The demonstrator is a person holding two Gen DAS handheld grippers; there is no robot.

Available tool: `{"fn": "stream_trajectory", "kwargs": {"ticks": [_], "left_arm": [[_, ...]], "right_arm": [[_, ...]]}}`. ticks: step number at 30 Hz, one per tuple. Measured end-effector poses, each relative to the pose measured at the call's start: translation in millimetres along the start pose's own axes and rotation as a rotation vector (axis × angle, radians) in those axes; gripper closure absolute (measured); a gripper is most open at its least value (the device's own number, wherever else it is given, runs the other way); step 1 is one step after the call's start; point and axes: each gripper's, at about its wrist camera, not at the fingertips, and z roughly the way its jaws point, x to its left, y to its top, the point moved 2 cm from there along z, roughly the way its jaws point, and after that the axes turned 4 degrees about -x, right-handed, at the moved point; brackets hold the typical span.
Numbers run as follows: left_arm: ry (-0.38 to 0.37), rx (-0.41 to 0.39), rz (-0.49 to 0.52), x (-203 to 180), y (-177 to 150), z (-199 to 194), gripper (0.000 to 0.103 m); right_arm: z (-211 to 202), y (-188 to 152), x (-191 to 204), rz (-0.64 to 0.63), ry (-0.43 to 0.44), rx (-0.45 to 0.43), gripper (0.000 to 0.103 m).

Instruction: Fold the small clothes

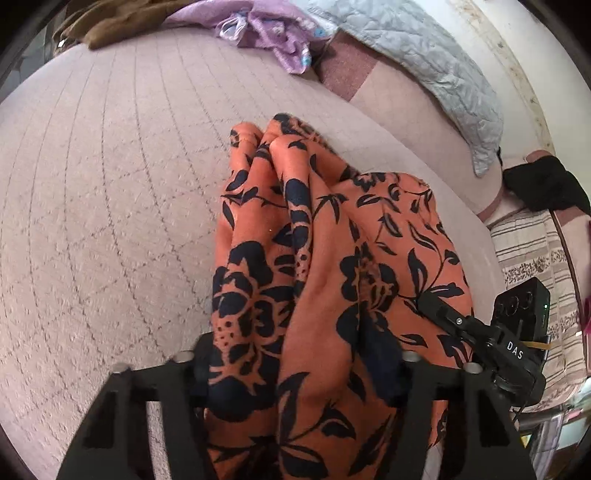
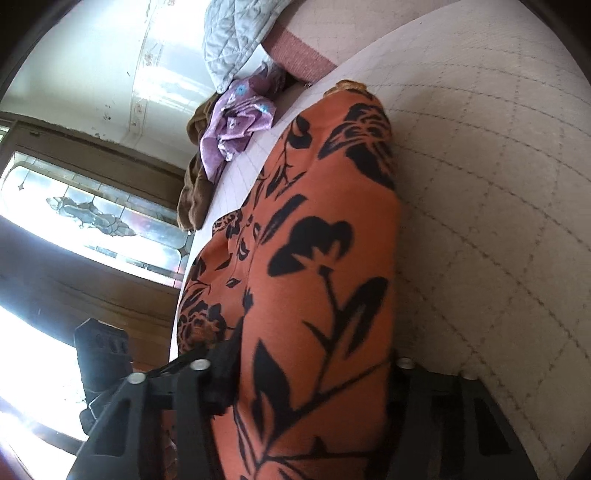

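An orange garment with a black flower print (image 1: 332, 221) lies bunched on the pinkish quilted bed cover (image 1: 110, 184). My left gripper (image 1: 301, 369) has a thick fold of it filling the gap between its black fingers, which press on the cloth from both sides. The right gripper's body (image 1: 517, 332) shows at the garment's right edge, one finger on the fabric. In the right wrist view the same garment (image 2: 325, 221) runs up from between my right gripper (image 2: 310, 369) fingers, which clamp a wide fold. The fingertips are hidden under cloth.
A purple patterned garment (image 1: 273, 33) and a brown one (image 1: 110, 26) lie at the bed's far side, next to a grey quilted blanket (image 1: 424, 55). A black cloth (image 1: 543, 184) and striped bedding (image 1: 535, 258) sit right. A leaded window (image 2: 92, 214) is beyond the bed.
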Motion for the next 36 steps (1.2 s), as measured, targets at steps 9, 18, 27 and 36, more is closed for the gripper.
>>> {"fn": "stream_trajectory", "kwargs": {"ticks": [9,18,27,36], "left_arm": [[0.025,-0.08,0.132,-31.6,-7.1,-14.3,0.059],[-0.001,-0.139,0.299,-89.9,-25.8,-39.4,0.06],[0.002,-0.115,0.474,-147.8,-59.0,-30.3,0.061],[0.034,-0.045,0.559,-164.6,-81.5,-9.5,0.061]], "right_arm": [[-22.6,-4.8,32.8,-0.124,-0.093,-0.074,0.058],[-80.4,-1.0,48.3,-0.22,-0.139,-0.161,0.059],[-139.9,-7.1,29.9,-0.212,-0.176,-0.177,0.059],[-146.7,-13.5,1.7,-0.172,-0.184,-0.147,0.059]]}}
